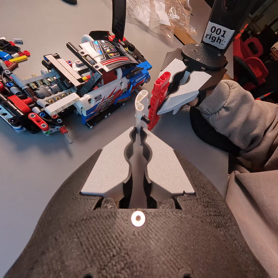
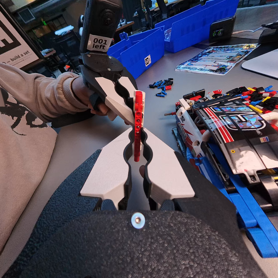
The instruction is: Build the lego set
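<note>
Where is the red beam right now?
The red beam is held above the table in the right gripper, just right of the white piece pinched by the left gripper.

red beam (image 1: 159, 99), white piece (image 1: 141, 105), pin-joined, upright

A grey surface (image 2: 158, 105) spreads beneath the tongs. Beyond them stand blue bins (image 2: 144, 49), with a dim room of desks (image 2: 124, 24) behind. To their left leans a white board (image 2: 13, 49); red chairs (image 1: 252, 60) sit rightward.
</note>
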The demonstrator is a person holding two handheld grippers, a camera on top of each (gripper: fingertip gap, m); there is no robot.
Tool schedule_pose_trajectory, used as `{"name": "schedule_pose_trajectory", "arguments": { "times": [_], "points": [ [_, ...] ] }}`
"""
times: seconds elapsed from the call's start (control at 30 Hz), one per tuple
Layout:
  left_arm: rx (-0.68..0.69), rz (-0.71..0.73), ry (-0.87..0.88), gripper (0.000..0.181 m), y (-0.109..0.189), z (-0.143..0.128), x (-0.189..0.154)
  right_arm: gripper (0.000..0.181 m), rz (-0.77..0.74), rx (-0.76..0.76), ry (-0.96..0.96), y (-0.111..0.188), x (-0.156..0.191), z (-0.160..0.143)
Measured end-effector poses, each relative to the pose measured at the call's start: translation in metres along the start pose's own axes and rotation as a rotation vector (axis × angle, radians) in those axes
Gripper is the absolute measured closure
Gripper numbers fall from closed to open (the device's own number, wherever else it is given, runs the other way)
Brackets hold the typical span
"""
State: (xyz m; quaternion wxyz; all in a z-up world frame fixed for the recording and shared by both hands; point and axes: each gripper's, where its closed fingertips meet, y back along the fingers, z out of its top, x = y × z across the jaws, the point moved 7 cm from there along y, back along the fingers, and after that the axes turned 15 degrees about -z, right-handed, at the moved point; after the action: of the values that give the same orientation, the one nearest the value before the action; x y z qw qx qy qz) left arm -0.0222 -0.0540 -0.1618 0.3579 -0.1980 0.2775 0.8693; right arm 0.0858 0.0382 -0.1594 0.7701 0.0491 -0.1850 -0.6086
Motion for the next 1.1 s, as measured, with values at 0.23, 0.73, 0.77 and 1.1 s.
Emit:
{"name": "schedule_pose_trajectory", "arguments": {
  "times": [0.23,0.73,0.77,1.1],
  "points": [
    [0.000,0.004,0.008,0.178,-0.0004,-0.0010,0.0007,0.177,-0.009,0.007,0.002,-0.0011,-0.0012,-0.0022],
    [0.007,-0.026,0.032,0.178,-0.0015,-0.0036,0.0004,0.177,0.003,0.030,-0.001,-0.0011,-0.0029,-0.0055],
    [0.011,-0.021,0.028,0.178,-0.0017,-0.0039,0.0005,0.177,0.002,0.035,0.001,-0.0014,-0.0029,-0.0062],
    [-0.012,-0.086,0.100,0.178,-0.0016,-0.0077,0.0042,0.177,-0.001,0.051,-0.033,-0.0020,-0.0019,-0.0075]
  ]
}}
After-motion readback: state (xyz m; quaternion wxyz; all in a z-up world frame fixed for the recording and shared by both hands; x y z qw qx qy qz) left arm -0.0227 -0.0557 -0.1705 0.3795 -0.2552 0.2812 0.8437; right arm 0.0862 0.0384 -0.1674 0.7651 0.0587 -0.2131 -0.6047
